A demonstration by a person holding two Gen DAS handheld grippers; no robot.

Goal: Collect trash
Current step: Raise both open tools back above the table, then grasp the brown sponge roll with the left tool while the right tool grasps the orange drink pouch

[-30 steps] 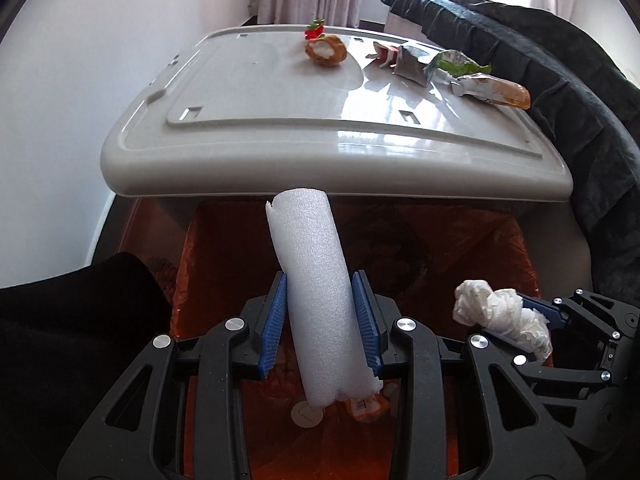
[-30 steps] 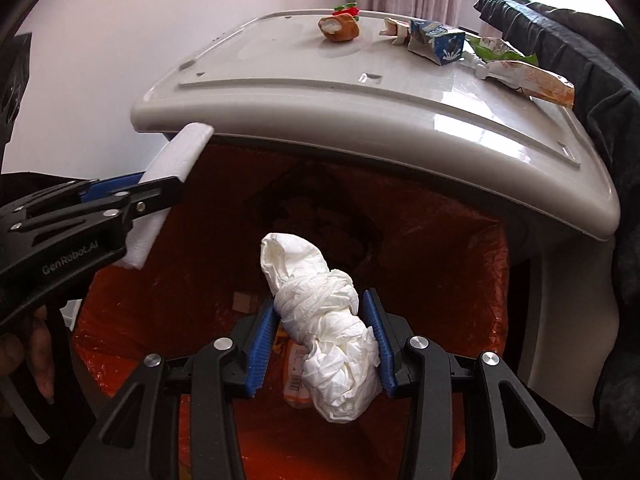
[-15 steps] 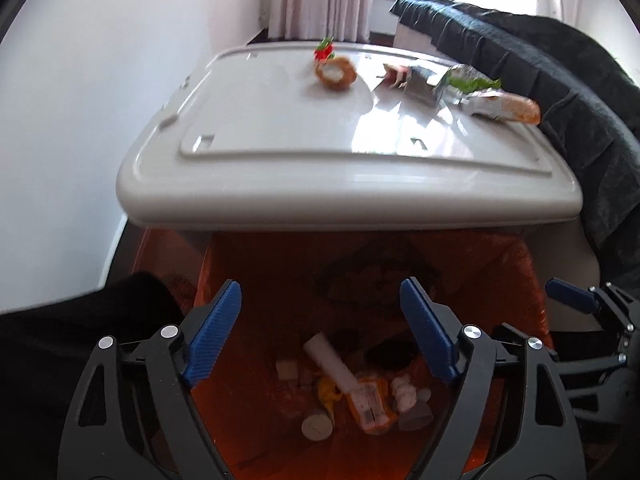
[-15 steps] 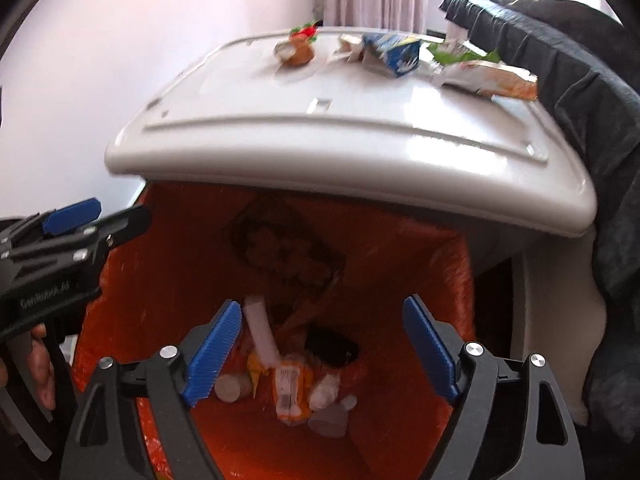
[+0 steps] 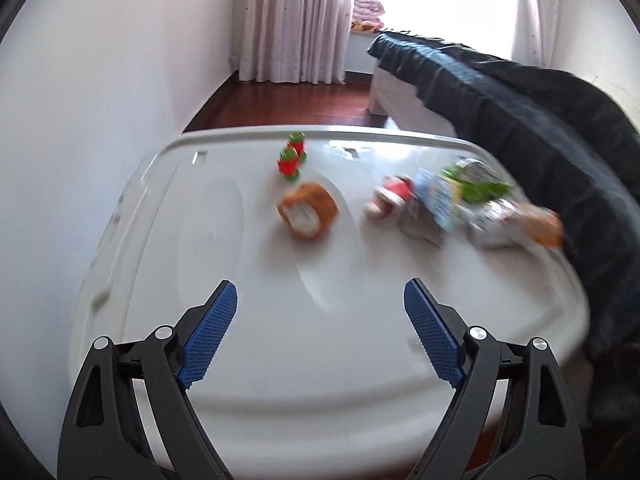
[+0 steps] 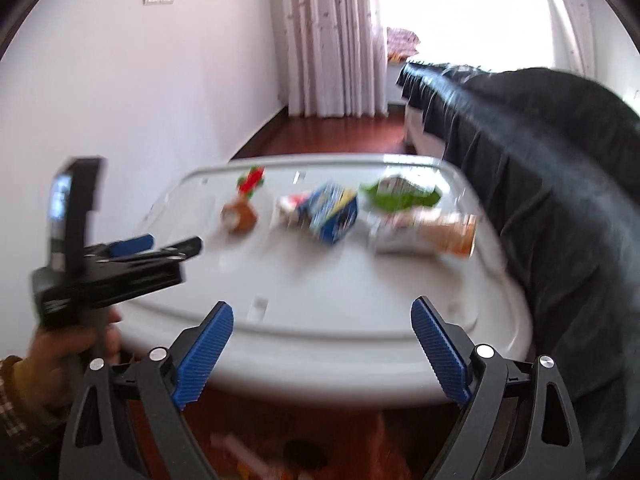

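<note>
Since the earlier frames, both grippers have released their loads, a foam roll on the left and a wad of white paper on the right, and have swung up from the bin mouth to face the grey lid (image 5: 248,264). The left gripper (image 5: 320,332) has its jaws opening, wide apart, with nothing between the blue pads; the right gripper (image 6: 322,344) is likewise opening and empty. This posture suits a return for the next pieces, in my judgement. The remaining trash lies on the far part of the lid, well apart from both grippers: a brown round item with a white centre (image 5: 307,215), a small red-and-green piece (image 5: 292,158) just behind it, a red-and-white scrap (image 5: 390,198), a blue carton (image 6: 332,216), a green-and-silver wrapper (image 6: 400,194) and an orange-ended packet (image 6: 430,232) by the dark cloth (image 6: 560,200) draped along the right side. The lid evidently serves as a staging shelf over the bin. Both views are motion-blurred, so print and exact shape of the packets cannot be read, and whether the carton touches its neighbours is uncertain. The orange-lined bin (image 6: 288,440) shows only as a strip under the lid edge in the right view; its contents are indistinct. A hand (image 6: 68,352) holding the left gripper is cut off at the frame edge.
</note>
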